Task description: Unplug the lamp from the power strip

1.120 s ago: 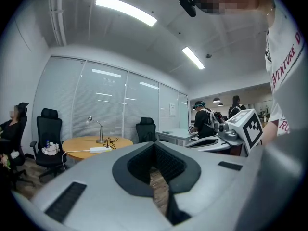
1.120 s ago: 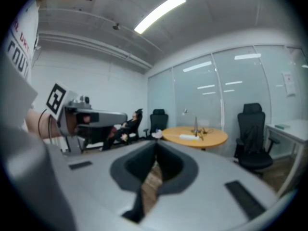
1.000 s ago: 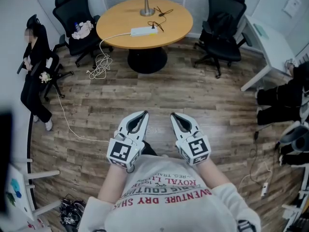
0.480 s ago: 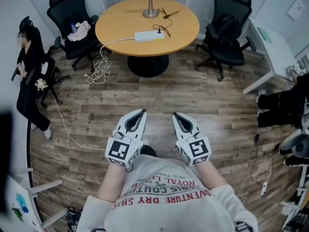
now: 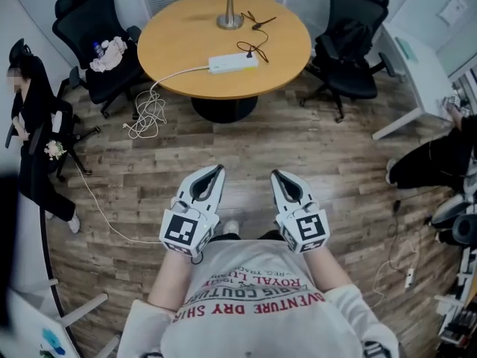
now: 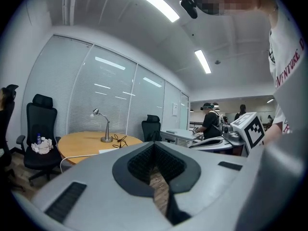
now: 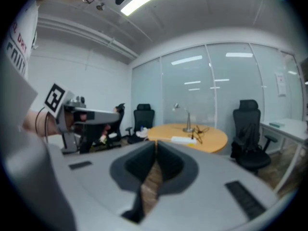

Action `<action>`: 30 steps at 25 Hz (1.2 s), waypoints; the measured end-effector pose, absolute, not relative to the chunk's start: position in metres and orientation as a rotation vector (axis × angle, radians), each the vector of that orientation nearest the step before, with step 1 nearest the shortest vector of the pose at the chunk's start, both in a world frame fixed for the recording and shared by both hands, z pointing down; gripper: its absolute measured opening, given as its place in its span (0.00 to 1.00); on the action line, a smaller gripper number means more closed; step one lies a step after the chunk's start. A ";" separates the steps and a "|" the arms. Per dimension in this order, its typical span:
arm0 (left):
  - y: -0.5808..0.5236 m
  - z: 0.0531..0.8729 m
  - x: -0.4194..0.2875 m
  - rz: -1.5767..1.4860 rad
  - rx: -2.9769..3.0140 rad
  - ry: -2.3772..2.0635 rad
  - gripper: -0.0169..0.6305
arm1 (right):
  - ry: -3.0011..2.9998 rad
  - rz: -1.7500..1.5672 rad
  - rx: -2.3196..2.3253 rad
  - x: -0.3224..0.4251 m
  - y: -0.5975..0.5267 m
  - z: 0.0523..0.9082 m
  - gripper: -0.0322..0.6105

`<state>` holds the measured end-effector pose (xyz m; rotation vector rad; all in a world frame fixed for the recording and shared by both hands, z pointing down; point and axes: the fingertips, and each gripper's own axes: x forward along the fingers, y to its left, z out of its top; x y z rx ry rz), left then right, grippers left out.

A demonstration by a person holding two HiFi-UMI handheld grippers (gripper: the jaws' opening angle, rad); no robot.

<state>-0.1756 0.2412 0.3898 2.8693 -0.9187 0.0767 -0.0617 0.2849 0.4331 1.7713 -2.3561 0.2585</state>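
while lamp (image 5: 229,21) plugged into power strip (image 5: 233,63), left gripper (image 5: 217,169), right gripper (image 5: 276,174) jaws closed, empty.

Bright strip light (image 6: 149,1); warped, perhaps soft edges

— Where's the lamp (image 5: 229,21)?
— Upright at the table's (image 5: 179,43) far edge; its black cord (image 5: 250,48) reaches the white power strip's (image 5: 232,63) right end.
— And the grippers?
— The left gripper (image 5: 215,171) and right gripper (image 5: 279,176) side by side over the wood floor (image 5: 313,148), well apart from the table. A white cable (image 5: 147,109) hangs off the table's left edge.
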 end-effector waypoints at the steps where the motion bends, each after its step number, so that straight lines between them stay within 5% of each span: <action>1: 0.234 0.392 -0.178 0.078 2.860 -0.923 0.07 | -2.350 0.263 1.771 -0.063 0.279 0.435 0.10; 13: 0.158 0.412 -0.145 0.113 2.793 -1.078 0.07 | -2.427 0.272 1.650 -0.021 0.192 0.458 0.10; 30: 0.037 0.420 0.037 0.154 2.674 -1.359 0.07 | -2.578 0.264 1.340 0.164 0.042 0.463 0.10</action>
